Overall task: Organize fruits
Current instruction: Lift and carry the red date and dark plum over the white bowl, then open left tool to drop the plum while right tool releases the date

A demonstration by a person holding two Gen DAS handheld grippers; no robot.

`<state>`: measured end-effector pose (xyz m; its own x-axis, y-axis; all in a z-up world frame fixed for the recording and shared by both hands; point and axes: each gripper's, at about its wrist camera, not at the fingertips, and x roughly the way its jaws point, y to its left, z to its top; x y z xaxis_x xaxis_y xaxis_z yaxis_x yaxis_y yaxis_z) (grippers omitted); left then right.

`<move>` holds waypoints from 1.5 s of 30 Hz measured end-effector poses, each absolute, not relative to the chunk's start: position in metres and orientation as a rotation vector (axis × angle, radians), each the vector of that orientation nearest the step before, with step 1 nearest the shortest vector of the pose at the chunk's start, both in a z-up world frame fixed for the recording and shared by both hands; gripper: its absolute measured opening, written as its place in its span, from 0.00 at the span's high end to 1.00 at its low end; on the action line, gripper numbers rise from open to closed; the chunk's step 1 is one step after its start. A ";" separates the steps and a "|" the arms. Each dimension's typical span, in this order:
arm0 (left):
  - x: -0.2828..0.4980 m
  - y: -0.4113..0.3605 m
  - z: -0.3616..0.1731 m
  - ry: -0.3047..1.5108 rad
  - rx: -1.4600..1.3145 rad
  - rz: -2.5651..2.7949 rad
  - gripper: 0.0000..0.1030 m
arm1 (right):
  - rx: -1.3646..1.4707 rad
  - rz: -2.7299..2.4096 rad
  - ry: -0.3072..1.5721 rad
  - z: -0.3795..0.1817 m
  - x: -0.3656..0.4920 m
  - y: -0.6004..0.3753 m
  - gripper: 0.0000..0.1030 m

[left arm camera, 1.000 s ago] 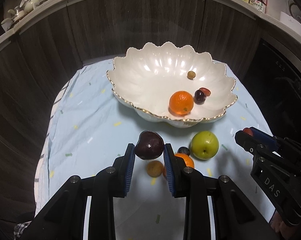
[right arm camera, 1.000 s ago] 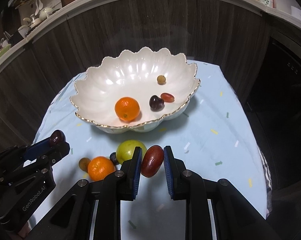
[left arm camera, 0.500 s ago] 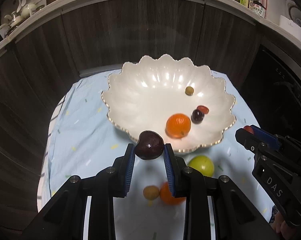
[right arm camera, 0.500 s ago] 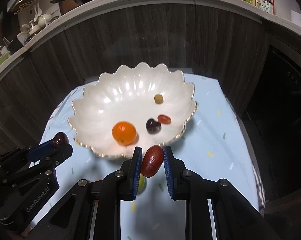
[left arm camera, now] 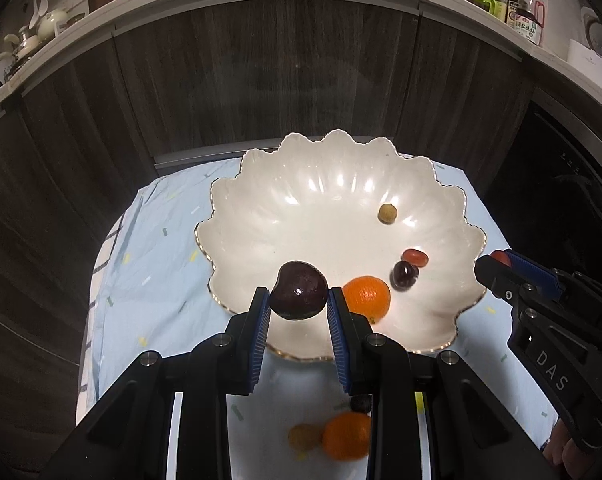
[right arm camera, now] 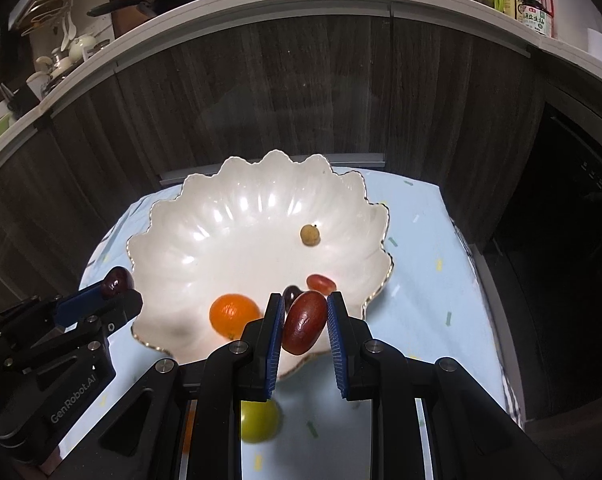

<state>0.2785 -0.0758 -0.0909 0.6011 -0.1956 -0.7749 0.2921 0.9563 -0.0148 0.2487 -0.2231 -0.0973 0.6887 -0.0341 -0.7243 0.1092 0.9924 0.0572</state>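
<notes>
**Both tongs loaded, over the bowl's near rim**

Left tongs [left arm camera: 299, 309] are clamped on a dark plum [left arm camera: 299, 290], pads on its two sides. Right tongs [right arm camera: 303, 328] are clamped on a reddish oblong fruit [right arm camera: 304, 322], pinched across its narrow axis, long axis tilted. Both fruits hang over the near edge of the white scalloped bowl [left arm camera: 261, 216], clear of the rim. My read: carry step, release not yet done.

In the bowl: an orange [left arm camera: 366, 296], a dark grape [left arm camera: 404, 275] touching a small red fruit [left arm camera: 414, 257], and a yellowish berry [left arm camera: 387, 213] farther back, apart from the rest.

Not yet in, on the blue cloth [left arm camera: 141, 272] on the near side of the bowl: second orange [left arm camera: 347, 436], a small tan fruit [left arm camera: 304, 437] beside it, a dark berry [left arm camera: 360, 404], a green apple [right arm camera: 259, 421].

Hard to read: those leftovers are blurred and partly cut off by the tong arms. Can't identify the oblong fruit. Tabletop itself is hidden under the cloth. A fingertip shows at the left view's lower right corner, nothing more of the person.
</notes>
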 end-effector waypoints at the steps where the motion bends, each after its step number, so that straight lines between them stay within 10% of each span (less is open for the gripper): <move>1: 0.281 -0.076 -0.092 0.885 0.117 -0.282 0.71 | 0.097 -0.080 0.808 -0.097 0.252 -0.223 0.77; 23: 0.333 -0.087 -0.120 0.933 0.126 -0.278 0.71 | 0.098 -0.083 0.871 -0.126 0.307 -0.237 0.77; 30: 0.331 -0.087 -0.119 0.917 0.135 -0.266 0.55 | 0.105 -0.072 0.880 -0.130 0.309 -0.238 0.76; 45: 0.313 -0.079 -0.100 0.872 0.152 -0.225 0.31 | 0.096 -0.105 0.816 -0.110 0.290 -0.236 0.33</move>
<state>0.3131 -0.0795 -0.0997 0.6217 -0.1330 -0.7719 0.2565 0.9657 0.0402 0.2904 -0.2358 -0.1103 0.6805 -0.0562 -0.7306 0.1301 0.9905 0.0449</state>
